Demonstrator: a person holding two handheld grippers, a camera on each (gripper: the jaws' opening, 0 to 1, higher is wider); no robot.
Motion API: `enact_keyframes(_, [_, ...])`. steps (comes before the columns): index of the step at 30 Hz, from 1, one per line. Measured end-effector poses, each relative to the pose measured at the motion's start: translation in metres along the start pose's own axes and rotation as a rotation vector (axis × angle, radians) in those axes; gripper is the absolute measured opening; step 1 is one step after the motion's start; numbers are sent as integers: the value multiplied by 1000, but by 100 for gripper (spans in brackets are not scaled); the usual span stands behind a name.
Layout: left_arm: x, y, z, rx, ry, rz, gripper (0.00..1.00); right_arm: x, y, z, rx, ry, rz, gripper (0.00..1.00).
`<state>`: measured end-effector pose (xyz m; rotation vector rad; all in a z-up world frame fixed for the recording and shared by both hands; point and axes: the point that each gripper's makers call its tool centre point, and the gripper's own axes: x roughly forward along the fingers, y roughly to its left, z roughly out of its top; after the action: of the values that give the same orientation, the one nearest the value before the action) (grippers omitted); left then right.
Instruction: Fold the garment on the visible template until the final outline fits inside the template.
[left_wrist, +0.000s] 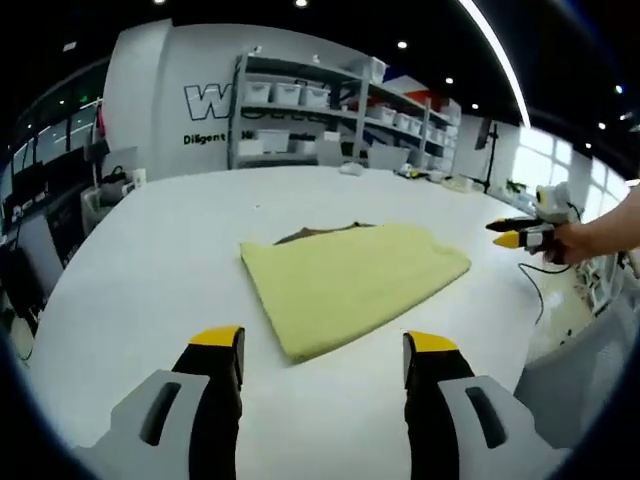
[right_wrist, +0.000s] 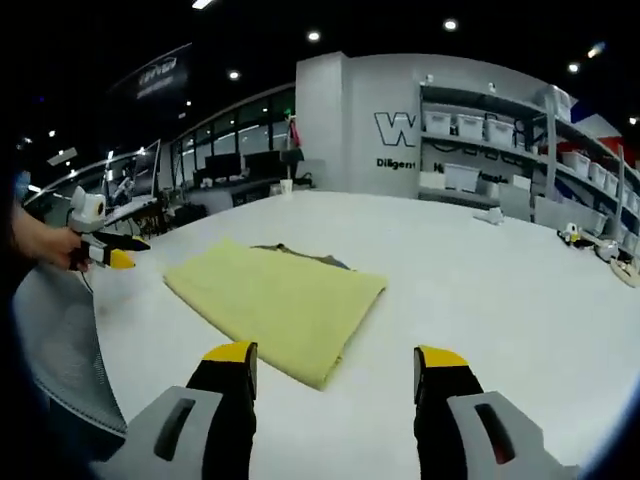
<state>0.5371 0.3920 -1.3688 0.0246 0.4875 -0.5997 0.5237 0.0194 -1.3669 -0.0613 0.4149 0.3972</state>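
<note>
A large open workroom with grey walls, ceiling spotlights and shelves (left_wrist: 330, 100) of white bins at the back. In front spreads a wide white table (left_wrist: 150, 260). Near its middle lies a yellow garment (left_wrist: 350, 280), folded into a rough rectangle. A thin dark strip (left_wrist: 320, 233) peeks out along its far edge, likely the template, mostly covered.

In the left gripper view, the garment lies straight ahead of the left gripper (left_wrist: 325, 345), its near corner falling between the two yellow-tipped jaws, which stand apart and hold nothing. The garment's long axis runs from that near corner away toward the far right. The right gripper (left_wrist: 515, 233), in a person's hand, floats off the table's right side, well apart from the cloth.

In the right gripper view, the right gripper (right_wrist: 335, 360) also has its jaws apart and empty, with the garment (right_wrist: 280, 300) ahead and slightly left. The left gripper (right_wrist: 110, 252) hangs at the far left edge.

Both look about equally placed; the fold appears nearly finished.
</note>
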Motion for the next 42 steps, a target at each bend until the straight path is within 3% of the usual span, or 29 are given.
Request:
enact_keyframes(7, [-11,-11,-3,-30,21,0,83,-11,24,2,18,-22,29,78])
enact_keyframes(18, [-15,-26,-7,-45,26,-14,89,-23,41,-8,74,-24,41,99])
enact_keyframes(42, [-17,-31,-4,-44,12,-28,90,-27,58,-3,96,-36,77,99])
